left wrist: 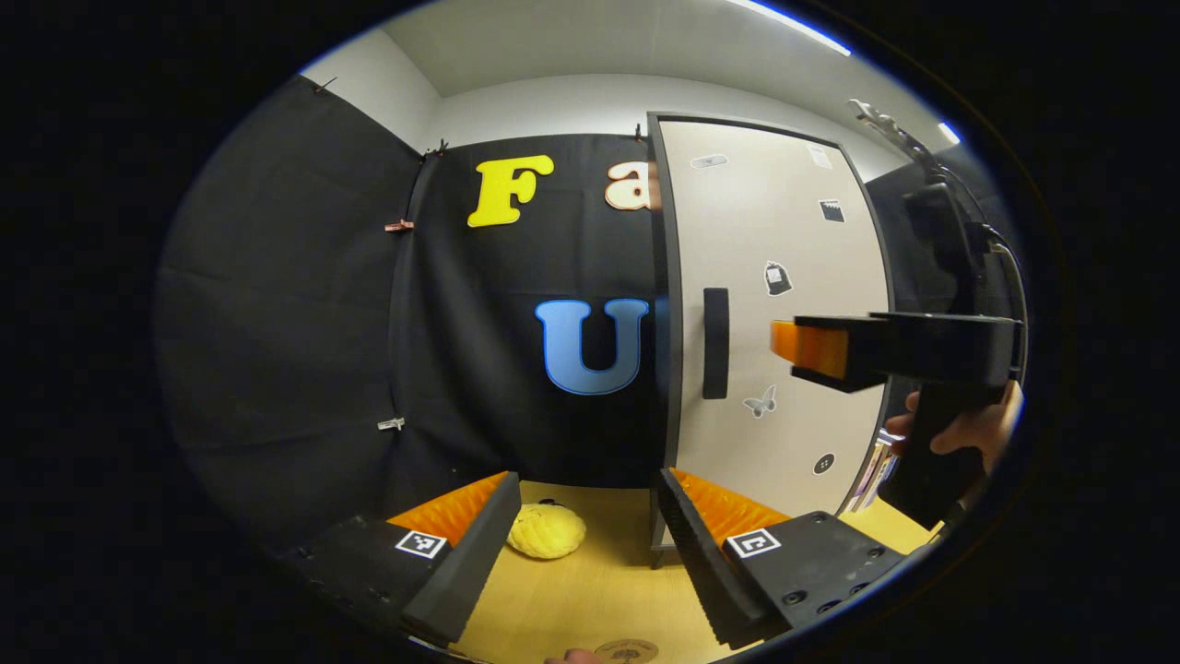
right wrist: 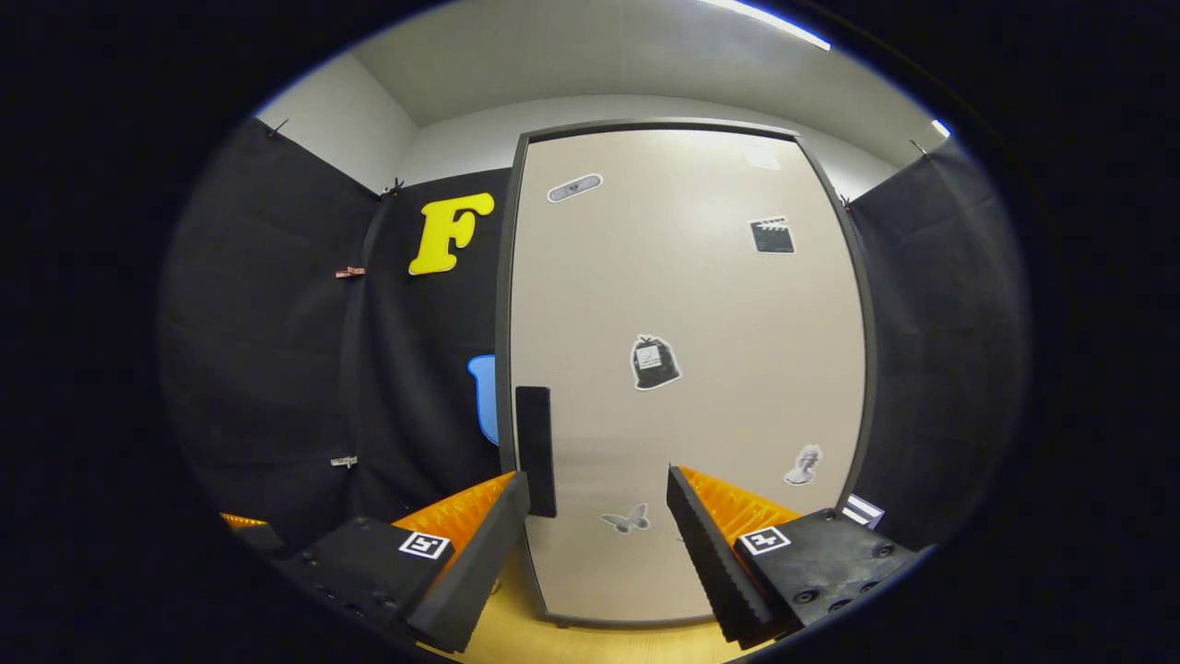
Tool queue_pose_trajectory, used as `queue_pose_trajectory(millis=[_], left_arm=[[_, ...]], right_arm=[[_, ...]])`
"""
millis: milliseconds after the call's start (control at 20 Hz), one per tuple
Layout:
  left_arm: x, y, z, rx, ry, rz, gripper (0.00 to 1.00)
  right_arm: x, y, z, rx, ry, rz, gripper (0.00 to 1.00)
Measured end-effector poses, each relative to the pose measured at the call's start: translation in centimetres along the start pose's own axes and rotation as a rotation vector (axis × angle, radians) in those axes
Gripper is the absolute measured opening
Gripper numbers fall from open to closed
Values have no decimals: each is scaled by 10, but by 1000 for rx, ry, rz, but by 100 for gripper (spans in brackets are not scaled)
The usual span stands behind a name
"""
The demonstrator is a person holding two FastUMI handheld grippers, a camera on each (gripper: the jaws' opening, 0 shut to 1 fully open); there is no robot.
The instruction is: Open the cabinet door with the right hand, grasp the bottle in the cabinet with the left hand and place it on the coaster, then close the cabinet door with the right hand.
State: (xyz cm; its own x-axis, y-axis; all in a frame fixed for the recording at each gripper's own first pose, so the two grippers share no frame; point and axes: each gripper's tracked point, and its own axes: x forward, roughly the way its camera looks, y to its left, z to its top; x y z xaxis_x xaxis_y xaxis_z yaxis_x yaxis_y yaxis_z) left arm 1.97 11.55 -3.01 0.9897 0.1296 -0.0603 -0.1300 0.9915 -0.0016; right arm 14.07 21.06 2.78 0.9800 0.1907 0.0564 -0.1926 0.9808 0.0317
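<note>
A black cloth wall (left wrist: 304, 304) hangs around the booth below a pale grey ceiling (left wrist: 572, 46) with a strip light. Against that cloth stands the tall beige cabinet door with a dark frame (right wrist: 687, 369), shut, dotted with small stickers and carrying a black upright bar handle (right wrist: 535, 450) near its left edge. The bottle sits out of sight behind the shut door, so its place cannot be told. Below runs the light yellow wooden surface (left wrist: 599, 572). In the left gripper view the right gripper (left wrist: 800, 355) reaches from the right, level with the handle and short of it, held by a hand (left wrist: 968, 429); whether its jaws are apart cannot be told there, but in the right gripper view they stand wide apart with the door between them, touching nothing. The left gripper (left wrist: 590, 544) hangs over the surface, jaws apart and empty. A yellow knitted lump (left wrist: 546, 530) lies on the surface near the cabinet's foot. A round brown coaster (left wrist: 627, 651) lies at the near edge.
</note>
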Motion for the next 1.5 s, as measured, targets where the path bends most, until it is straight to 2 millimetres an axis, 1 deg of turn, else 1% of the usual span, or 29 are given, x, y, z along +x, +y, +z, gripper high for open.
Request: queue_pose_trajectory(millis=[100,250,500,600,650,700,750,800,850,1000,1050,1200,1400,1500], left_arm=[[4,7,-2,1,2,12,95],[10,11,-5,-7,7,14,95],[13,17,-8,-10,8,15,95],[13,20,-10,-16,11,20,95],[13,20,-12,-21,14,21,95],[14,21,-13,-26,17,22,95],[14,23,-15,-29,20,25,95],[14,25,-15,-29,23,32,95],[12,26,-18,-28,27,39,95],[6,30,-21,-31,35,55,95],[3,31,-21,-31,35,60,95],[-1,32,-18,-31,29,68,95],[-5,31,-10,-34,24,75,95],[-13,28,-7,-35,19,79,95]], right_arm=[[19,9,-2,4,0,-1,97],[43,18,-9,23,7,-12,97],[76,33,-26,33,43,-16,98],[90,32,-33,40,52,-41,91],[94,31,-36,47,60,-54,75],[100,34,-41,63,76,-57,66],[99,33,-47,75,105,-72,52],[97,32,-45,74,92,-84,50],[98,34,-45,61,95,-94,34],[99,35,-46,65,96,-81,34],[98,35,-47,65,100,-73,25],[94,37,-46,46,94,-38,25],[77,42,-39,56,89,21,25],[65,46,-36,62,91,50,25]])
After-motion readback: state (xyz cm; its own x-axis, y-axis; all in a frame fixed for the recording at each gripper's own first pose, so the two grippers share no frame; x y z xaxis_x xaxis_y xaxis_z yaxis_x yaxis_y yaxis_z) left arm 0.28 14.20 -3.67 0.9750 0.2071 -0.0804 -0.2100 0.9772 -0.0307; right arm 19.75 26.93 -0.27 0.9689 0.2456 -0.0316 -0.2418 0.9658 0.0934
